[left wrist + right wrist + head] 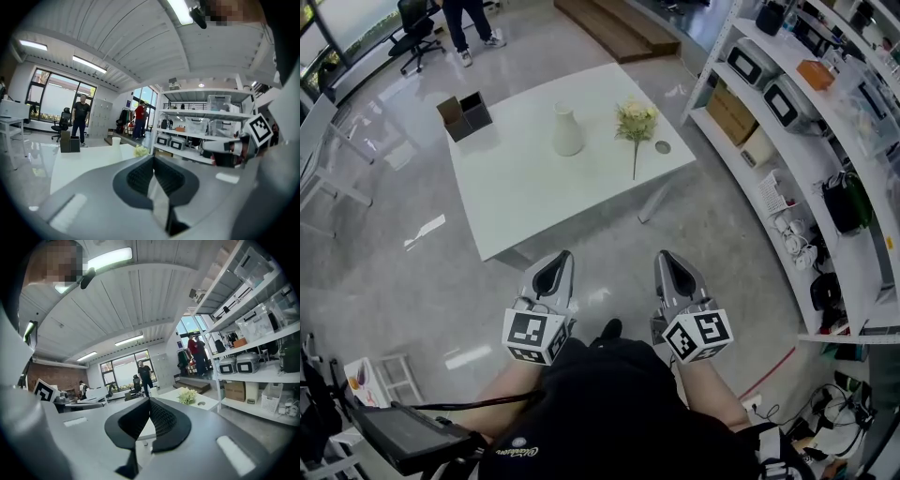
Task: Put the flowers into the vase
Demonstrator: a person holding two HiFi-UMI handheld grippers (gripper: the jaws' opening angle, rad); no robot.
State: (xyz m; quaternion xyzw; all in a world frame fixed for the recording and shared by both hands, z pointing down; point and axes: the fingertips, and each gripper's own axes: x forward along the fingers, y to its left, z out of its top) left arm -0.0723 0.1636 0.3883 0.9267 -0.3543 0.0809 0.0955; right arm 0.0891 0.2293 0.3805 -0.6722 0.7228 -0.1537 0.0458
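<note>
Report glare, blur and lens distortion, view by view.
Head view: sharp; window glare streaks the glossy floor. Left gripper view: fisheye bows the shelves, corners go black, left tongs look soft. Right gripper view: ceiling lamp blown out, same fisheye.

The head view looks steeply down from overhead, taking in the floor (412, 281) and, well ahead, the whole white surface (544, 187). The left gripper view sits low and close behind its own fingers (140, 177), facing nearly level across the room. The right gripper view does likewise behind its fingers (164, 420). All three share the surface, the flowers (636, 120) on it (small in both gripper views) and the shelves (806, 141) at the right.
</note>
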